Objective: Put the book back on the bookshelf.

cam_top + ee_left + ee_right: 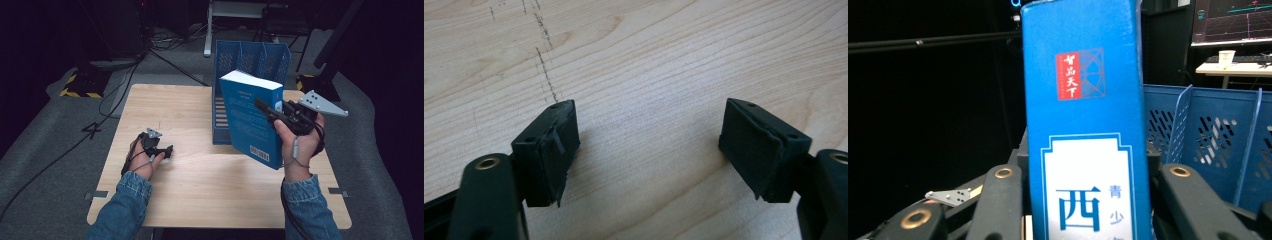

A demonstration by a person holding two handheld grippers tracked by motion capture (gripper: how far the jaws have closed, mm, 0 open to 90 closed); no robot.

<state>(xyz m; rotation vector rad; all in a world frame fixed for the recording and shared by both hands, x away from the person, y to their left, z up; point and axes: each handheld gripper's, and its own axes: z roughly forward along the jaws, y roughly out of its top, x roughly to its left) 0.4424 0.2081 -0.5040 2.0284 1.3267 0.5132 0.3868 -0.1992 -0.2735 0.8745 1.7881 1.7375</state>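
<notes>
Your right gripper (267, 111) clamps a blue book (250, 117) aloft before the blue file rack (252, 60) — your left gripper (167, 150) rests on the wooden table (210, 180), jaws spread, empty.

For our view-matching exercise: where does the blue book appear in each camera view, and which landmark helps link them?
High view: the blue book is right of centre, held tilted above the table.
Left gripper view: bare wooden tabletop, no book.
Right gripper view: its spine fills the centre.
Shared landmark: the blue file rack behind the book.
</notes>
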